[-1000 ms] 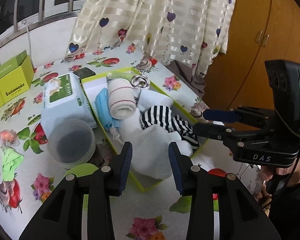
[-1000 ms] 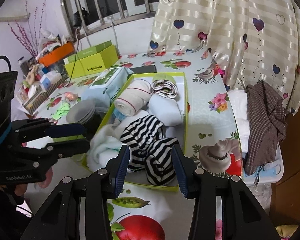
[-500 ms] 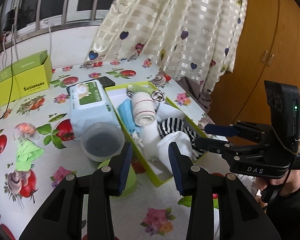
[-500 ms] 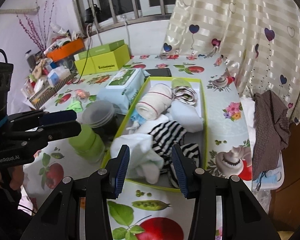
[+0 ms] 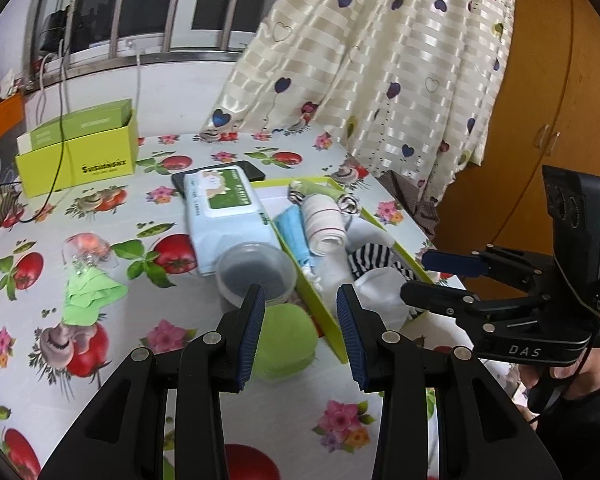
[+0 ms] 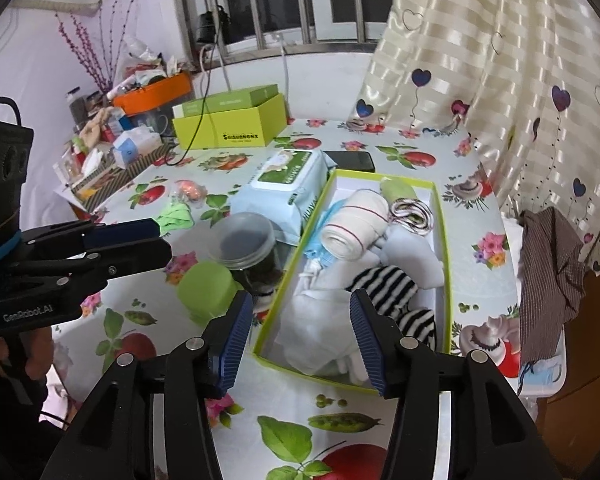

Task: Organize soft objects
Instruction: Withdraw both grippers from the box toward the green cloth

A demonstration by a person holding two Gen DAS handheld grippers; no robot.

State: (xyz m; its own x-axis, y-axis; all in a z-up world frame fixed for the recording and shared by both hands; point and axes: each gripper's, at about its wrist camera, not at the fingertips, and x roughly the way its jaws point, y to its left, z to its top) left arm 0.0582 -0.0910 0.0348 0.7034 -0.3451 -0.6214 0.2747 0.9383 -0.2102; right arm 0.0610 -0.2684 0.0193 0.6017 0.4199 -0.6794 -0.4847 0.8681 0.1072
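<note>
Lime-green tray (image 6: 444,240), centre of right-wrist frame, holds rolled towel (image 6: 356,228), striped socks (image 6: 384,288), white cloths. Left gripper (image 5: 300,312) spread, empty; right gripper (image 6: 300,324) opening, empty. Packing appears nearly complete.

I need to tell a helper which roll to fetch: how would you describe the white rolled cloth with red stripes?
Find the shallow green-edged box on the fruit-print table. At its far end, beside the folded blue cloth, lies the rolled cloth. It is the only tight cream-white roll there, ringed by thin red lines.
</note>
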